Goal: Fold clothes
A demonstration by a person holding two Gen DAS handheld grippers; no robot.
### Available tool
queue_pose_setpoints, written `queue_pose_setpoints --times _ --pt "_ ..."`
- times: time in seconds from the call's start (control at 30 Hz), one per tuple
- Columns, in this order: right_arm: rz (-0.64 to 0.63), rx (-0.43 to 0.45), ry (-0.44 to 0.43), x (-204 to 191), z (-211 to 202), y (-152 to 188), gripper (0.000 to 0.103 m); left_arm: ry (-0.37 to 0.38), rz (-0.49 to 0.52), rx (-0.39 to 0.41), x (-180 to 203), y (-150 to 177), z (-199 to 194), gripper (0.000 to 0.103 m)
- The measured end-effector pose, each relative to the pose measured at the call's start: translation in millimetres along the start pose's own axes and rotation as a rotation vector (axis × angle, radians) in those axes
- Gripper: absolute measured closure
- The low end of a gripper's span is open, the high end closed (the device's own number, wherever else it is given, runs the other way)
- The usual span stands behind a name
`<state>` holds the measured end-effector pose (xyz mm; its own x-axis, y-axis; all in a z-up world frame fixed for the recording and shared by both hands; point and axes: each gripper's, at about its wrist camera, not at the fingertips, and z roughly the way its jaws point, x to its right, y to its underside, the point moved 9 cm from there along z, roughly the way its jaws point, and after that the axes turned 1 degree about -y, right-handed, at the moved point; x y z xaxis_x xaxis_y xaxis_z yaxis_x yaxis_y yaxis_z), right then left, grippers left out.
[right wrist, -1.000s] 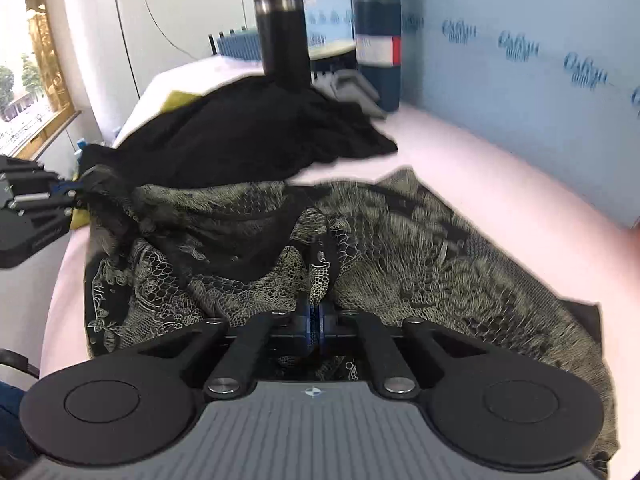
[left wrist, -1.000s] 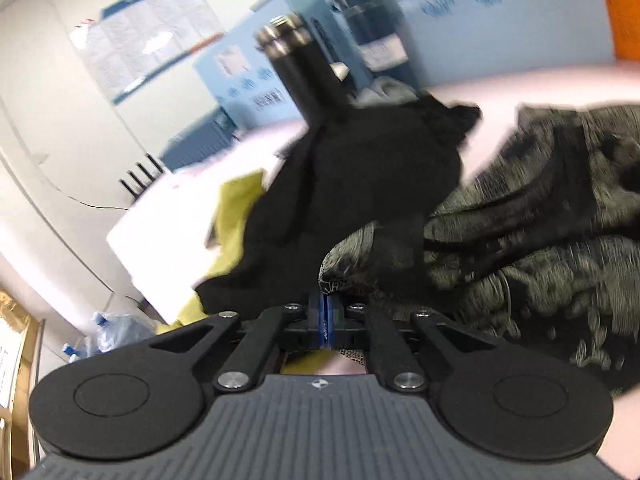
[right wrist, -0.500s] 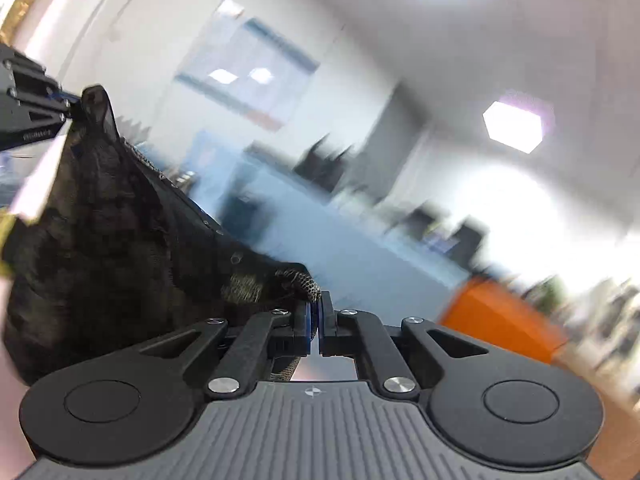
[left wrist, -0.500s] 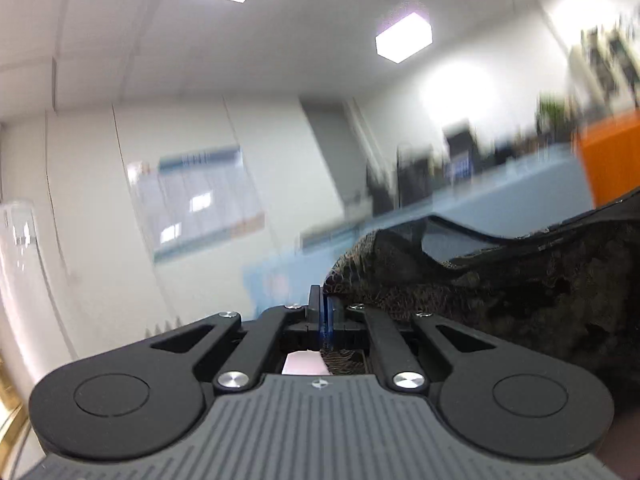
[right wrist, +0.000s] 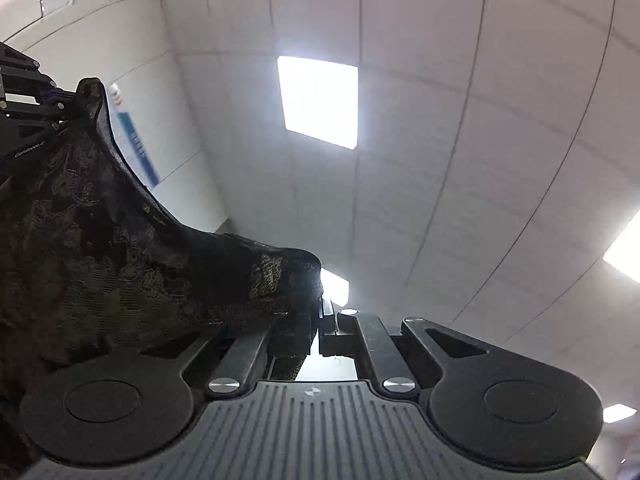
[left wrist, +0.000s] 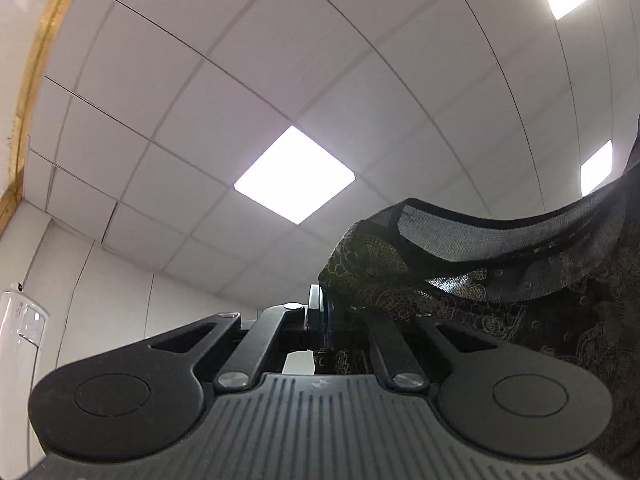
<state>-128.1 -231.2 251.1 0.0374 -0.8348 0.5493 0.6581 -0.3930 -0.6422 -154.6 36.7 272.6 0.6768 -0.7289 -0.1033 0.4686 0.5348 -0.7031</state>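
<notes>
Support of the load. Neither wrist view takes in a table or floor; both look up at the ceiling (left wrist: 240, 80). What bears the dark patterned garment (left wrist: 500, 300) is my own pair of claws: my left claw (left wrist: 322, 308) is pinched tight on one corner, my right claw (right wrist: 326, 312) on another, with the cloth slung between them.

- Left gripper (left wrist: 325, 312) tilted up toward the ceiling (left wrist: 248, 80), jaws pinched on a corner of the dark patterned garment (left wrist: 500, 280).
- Garment stretched away to the right, sheer inner layer showing along its top edge.
- Lit ceiling panel (left wrist: 294, 175) above centre.
- White wall unit (left wrist: 18, 320) at far left.
</notes>
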Motion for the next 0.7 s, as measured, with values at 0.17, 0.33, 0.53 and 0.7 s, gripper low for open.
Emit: queue_pose_setpoints --times 0.17,0.33,0.53,0.7 --pt "-0.028 0.064 0.08 38 -7 -23 0.1 0.001 -0.055 0.111 -2 -33 3 0.1" --pt "-0.032 0.082 0.115 60 -10 -23 0.099 0.009 -0.108 0.14 5 -43 8 0.1" --pt "-0.006 -0.002 0.098 52 1 24 0.1 0.081 -0.102 0.062 39 -16 16 0.101" --pt "-0.007 -0.269 0.001 27 26 144 0.1 0.244 0.047 -0.222 112 80 19 0.098"
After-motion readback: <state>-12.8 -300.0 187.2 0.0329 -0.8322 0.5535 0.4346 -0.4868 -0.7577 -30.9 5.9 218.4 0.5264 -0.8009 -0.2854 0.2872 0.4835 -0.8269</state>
